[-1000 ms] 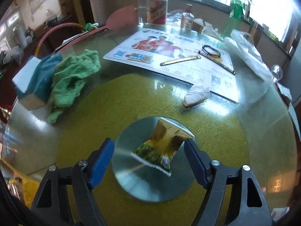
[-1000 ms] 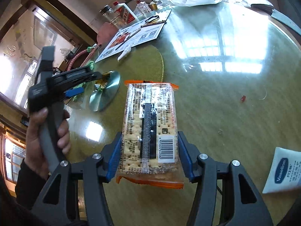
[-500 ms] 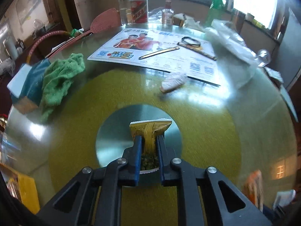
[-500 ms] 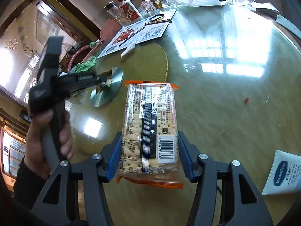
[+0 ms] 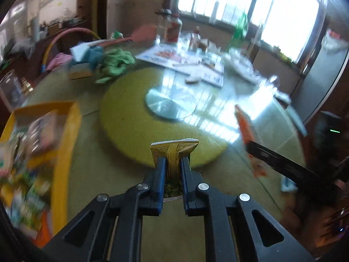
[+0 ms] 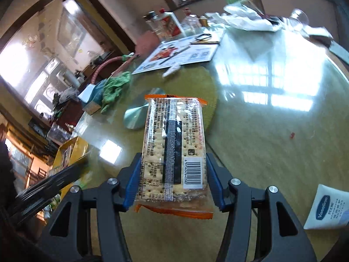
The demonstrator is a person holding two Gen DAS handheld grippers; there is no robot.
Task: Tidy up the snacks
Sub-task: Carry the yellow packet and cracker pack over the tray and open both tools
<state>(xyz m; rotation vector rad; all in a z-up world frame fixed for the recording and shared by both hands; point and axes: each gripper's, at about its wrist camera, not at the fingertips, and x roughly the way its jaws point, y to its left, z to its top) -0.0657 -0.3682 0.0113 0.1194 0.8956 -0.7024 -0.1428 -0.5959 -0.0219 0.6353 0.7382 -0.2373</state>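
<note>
My left gripper is shut on a small yellow snack packet and holds it in the air above the near edge of the round green mat. A yellow box with several snack packs lies low at the left, blurred. My right gripper is shut on a clear cracker pack with orange ends, held above the glass table. The same cracker pack shows at the right of the left wrist view. In the right wrist view the left gripper is a dark blur beside the yellow box.
A metal disc sits in the middle of the mat. A green cloth, a printed sheet and bottles fill the far side. A white Vaseline sachet lies near the right gripper.
The left gripper closed on the yellow packet on the metal disc, lifted it and pulled back towards the yellow box. The right gripper kept its hold on the crackers and rose slightly.
</note>
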